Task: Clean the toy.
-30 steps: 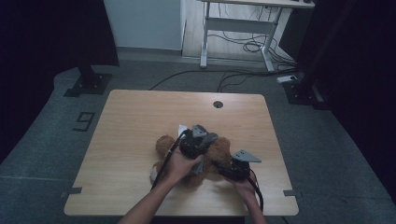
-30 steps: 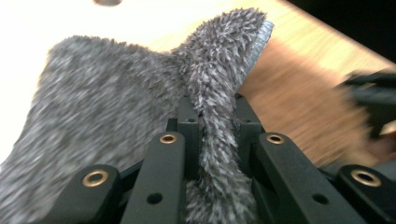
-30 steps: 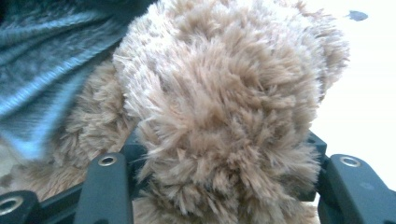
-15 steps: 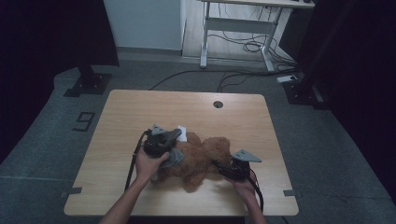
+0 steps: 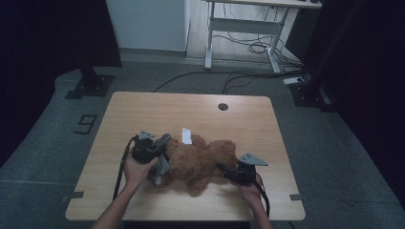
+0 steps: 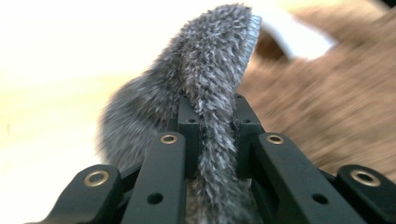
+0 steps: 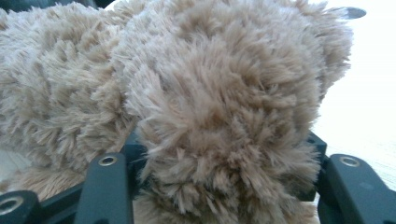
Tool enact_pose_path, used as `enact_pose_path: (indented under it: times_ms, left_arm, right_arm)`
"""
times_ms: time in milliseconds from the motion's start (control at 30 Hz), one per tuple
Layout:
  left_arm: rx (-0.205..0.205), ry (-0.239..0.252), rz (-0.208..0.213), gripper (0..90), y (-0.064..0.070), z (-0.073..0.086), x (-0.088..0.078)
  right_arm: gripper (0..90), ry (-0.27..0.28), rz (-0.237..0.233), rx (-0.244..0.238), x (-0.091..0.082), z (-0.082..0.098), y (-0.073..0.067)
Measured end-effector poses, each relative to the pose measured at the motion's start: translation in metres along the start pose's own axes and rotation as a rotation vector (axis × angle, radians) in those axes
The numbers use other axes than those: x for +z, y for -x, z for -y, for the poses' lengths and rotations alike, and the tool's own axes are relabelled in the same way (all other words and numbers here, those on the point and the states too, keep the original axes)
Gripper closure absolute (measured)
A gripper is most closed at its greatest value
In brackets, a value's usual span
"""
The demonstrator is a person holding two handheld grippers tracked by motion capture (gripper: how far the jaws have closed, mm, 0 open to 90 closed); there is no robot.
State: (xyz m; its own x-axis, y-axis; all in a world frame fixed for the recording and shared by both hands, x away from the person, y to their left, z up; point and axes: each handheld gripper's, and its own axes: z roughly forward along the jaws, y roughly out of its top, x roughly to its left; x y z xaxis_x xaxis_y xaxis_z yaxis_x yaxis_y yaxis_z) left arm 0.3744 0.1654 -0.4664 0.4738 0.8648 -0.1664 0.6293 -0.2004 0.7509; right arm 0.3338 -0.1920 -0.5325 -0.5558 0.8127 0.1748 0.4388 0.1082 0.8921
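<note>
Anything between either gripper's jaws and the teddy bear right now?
Nothing visible. The left gripper is already shut on a grey furry strip at the brown teddy bear's left end, and the right gripper has its jaws around a plush part of the bear.

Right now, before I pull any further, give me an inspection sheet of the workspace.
Surface: wooden table, with a round hole near the far edge.
Job's things: brown teddy bear lying on the table; grey furry piece at its left end.
Clutter: white tag by the bear.
Grippers: left gripper shut on the grey furry piece; right gripper shut on the bear's plush.
Cables: black cable trails from the left gripper; more on the floor.
Surroundings: grey carpet, white desk frame, dark stands.
</note>
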Motion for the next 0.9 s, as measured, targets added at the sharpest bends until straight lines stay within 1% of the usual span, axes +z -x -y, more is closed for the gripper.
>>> enact_pose_path:
  times_ms: [67, 100, 167, 200, 233, 267, 300, 333, 400, 467, 500, 533, 600, 633, 667, 700, 733, 800, 833, 867, 900]
  left_arm:
    - [0.04, 0.034, 0.011, 78.1, 0.017, -0.018, -0.006]
    - [0.051, 0.044, 0.021, 78.1, 0.024, -0.025, -0.007]
    - [0.081, 0.054, 0.042, 78.1, 0.041, -0.038, -0.005]
    - [0.103, 0.054, 0.066, 78.1, 0.054, -0.046, -0.002]
    - [0.111, 0.052, 0.083, 78.1, 0.062, -0.051, 0.001]
    - [0.133, 0.052, 0.112, 78.1, 0.079, -0.059, 0.009]
    - [0.145, 0.051, 0.133, 78.1, 0.09, -0.063, 0.014]
    - [0.156, 0.046, 0.146, 78.1, 0.099, -0.067, 0.019]
    - [0.173, 0.035, 0.19, 78.1, 0.123, -0.074, 0.032]
    - [0.199, 0.017, 0.226, 78.1, 0.147, -0.079, 0.046]
    - [0.208, 0.009, 0.236, 78.0, 0.156, -0.08, 0.051]
    - [0.234, -0.004, 0.245, 78.0, 0.17, -0.081, 0.06]
    - [0.278, -0.027, 0.24, 77.9, 0.189, -0.08, 0.074]
    - [0.293, -0.038, 0.236, 77.8, 0.194, -0.079, 0.079]
    - [0.315, -0.06, 0.214, 77.6, 0.201, -0.075, 0.089]
    - [0.318, -0.077, 0.2, 77.2, 0.203, -0.072, 0.096]
    - [0.317, -0.089, 0.196, 77.0, 0.202, -0.07, 0.1]
    - [0.295, -0.086, 0.201, 77.2, 0.198, -0.065, 0.106]
    - [0.284, -0.081, 0.205, 77.4, 0.196, -0.065, 0.105]
    - [0.28, -0.08, 0.201, 77.5, 0.193, -0.065, 0.104]
    - [0.287, -0.078, 0.192, 77.5, 0.191, -0.066, 0.102]
  right_arm:
    - [41.3, -0.003, 0.001, -0.002, 0.0, 0.0, 0.0]
    - [41.3, -0.004, 0.002, -0.003, 0.0, 0.0, 0.0]
    - [41.3, -0.003, 0.003, -0.003, 0.0, 0.0, 0.0]
    - [41.3, -0.003, 0.003, -0.004, 0.0, 0.0, 0.0]
    - [41.3, -0.002, 0.002, -0.004, 0.0, 0.0, 0.0]
    - [41.3, -0.004, 0.001, -0.006, 0.0, 0.0, 0.0]
    - [41.3, -0.004, 0.0, -0.006, 0.0, 0.0, 0.0]
    - [41.3, -0.001, 0.001, -0.006, 0.0, 0.0, 0.0]
    - [41.3, 0.0, 0.0, -0.006, 0.0, 0.0, 0.0]
    - [41.2, 0.0, -0.002, -0.008, 0.0, 0.0, 0.0]
    - [41.2, 0.0, -0.005, -0.007, 0.0, 0.0, 0.001]
    - [41.1, 0.0, -0.006, -0.008, 0.0, 0.0, 0.001]
    - [41.2, 0.002, -0.007, -0.006, 0.0, 0.0, 0.001]
    - [41.1, 0.0, -0.007, -0.007, 0.0, 0.0, 0.001]
    - [41.2, -0.002, -0.007, -0.007, -0.001, 0.0, 0.001]
    - [41.2, -0.001, -0.006, -0.007, -0.001, 0.0, 0.001]
    - [41.2, -0.001, -0.006, -0.007, -0.001, 0.001, 0.001]
    - [41.1, -0.006, -0.005, -0.001, 0.0, 0.001, 0.001]
    - [41.2, -0.008, -0.005, 0.002, 0.0, 0.001, 0.001]
    - [41.2, -0.007, -0.005, 0.001, 0.0, 0.001, 0.001]
    - [41.2, -0.007, -0.002, -0.004, 0.0, 0.001, 0.001]
